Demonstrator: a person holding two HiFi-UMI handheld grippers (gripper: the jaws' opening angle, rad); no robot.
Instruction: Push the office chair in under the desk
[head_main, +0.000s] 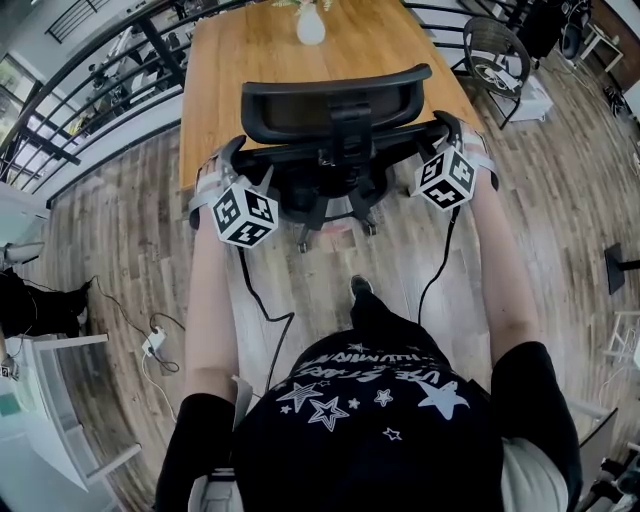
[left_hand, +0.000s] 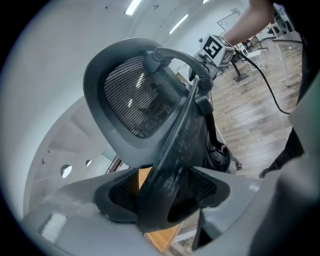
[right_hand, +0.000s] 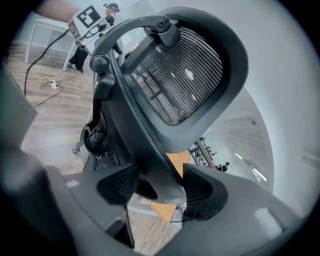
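Office chair is seen at the near edge of the wooden desk; its black back frame is squeezed on one side by the left gripper and on the other by the right gripper, jaws pressed tight on the bar.

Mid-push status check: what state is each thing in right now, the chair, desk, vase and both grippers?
office chair: upright, backrest toward the person, at the desk's near edge.
desk: standing, vase on top.
vase: upright.
left gripper: jaws shut on the office chair's back frame.
right gripper: jaws shut on the office chair's back frame.
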